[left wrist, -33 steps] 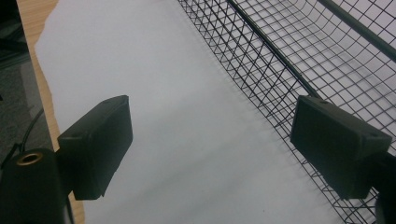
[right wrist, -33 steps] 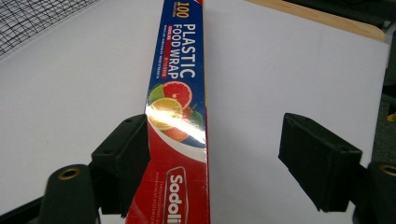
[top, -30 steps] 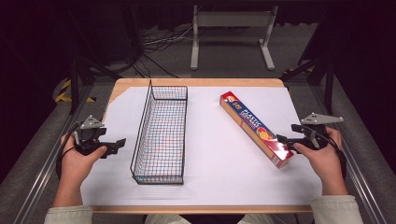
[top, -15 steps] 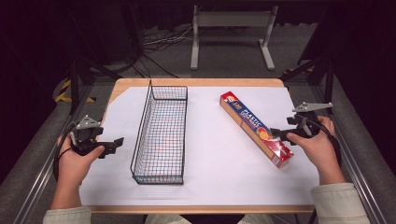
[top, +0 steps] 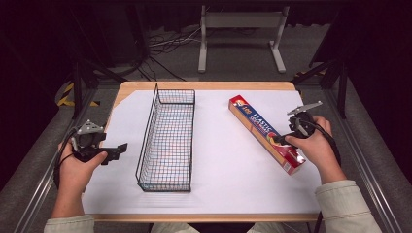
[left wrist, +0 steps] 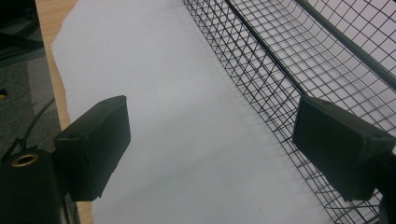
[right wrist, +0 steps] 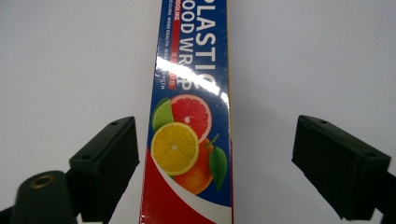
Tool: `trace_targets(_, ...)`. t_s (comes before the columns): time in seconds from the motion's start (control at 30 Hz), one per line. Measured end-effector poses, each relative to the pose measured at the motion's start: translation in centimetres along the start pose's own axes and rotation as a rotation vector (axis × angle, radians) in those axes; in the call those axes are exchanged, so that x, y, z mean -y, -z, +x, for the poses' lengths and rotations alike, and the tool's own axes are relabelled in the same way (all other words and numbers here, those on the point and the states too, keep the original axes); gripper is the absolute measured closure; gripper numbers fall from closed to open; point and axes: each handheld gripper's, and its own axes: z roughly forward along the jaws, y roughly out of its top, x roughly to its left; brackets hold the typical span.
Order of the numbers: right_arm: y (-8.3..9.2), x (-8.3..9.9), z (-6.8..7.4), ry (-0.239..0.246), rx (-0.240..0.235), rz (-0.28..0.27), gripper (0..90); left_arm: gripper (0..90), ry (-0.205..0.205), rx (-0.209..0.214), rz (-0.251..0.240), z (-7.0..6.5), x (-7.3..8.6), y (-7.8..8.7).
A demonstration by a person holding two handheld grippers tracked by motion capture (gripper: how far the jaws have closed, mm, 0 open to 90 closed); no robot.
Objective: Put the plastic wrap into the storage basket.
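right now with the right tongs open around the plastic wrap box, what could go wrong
The right tongs straddle the long red and blue plastic wrap box near one end, so it may droop or swing when lifted. Its glossy film could let the pads slip. A swinging far end might catch the rim of the black wire basket.

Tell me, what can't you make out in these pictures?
- Plastic wrap box: both ends cut off by the right gripper view's edges; small print under the glare is unreadable.
- Wire basket: far side cut off in the left gripper view.
- Right gripper: tips hidden by the hand, high view.
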Motion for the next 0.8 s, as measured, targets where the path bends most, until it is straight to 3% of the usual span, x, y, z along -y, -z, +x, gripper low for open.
trace_targets(0.13, -1.3, 0.1, 0.3, 0.011, -0.005, 0.04, 13.7, 14.6, -0.001, -0.023, 0.017, 0.2, 0.0, 0.5)
trace_targets(0.3, -2.3, 0.3, 0.5, 0.01, -0.001, 0.069, 13.4, 14.5, 0.024, 0.01, -0.005, 0.3, 0.0, 0.8)
trace_targets(0.47, -3.0, 0.4, 0.6, 0.014, 0.006, 0.091, 13.0, 16.8, 0.009, -0.001, 0.019, 0.1, 0.0, 0.8)
trace_targets(0.6, -3.4, 0.5, 0.6, 0.018, 0.012, 0.105, 13.0, 14.0, 0.031, -0.013, 0.005, 0.1, -0.1, 1.0)
trace_targets(0.8, -4.2, 0.7, 0.6, 0.017, 0.032, 0.146, 15.1, 18.8, 0.004, -0.019, 0.013, -0.1, -0.1, 1.0)
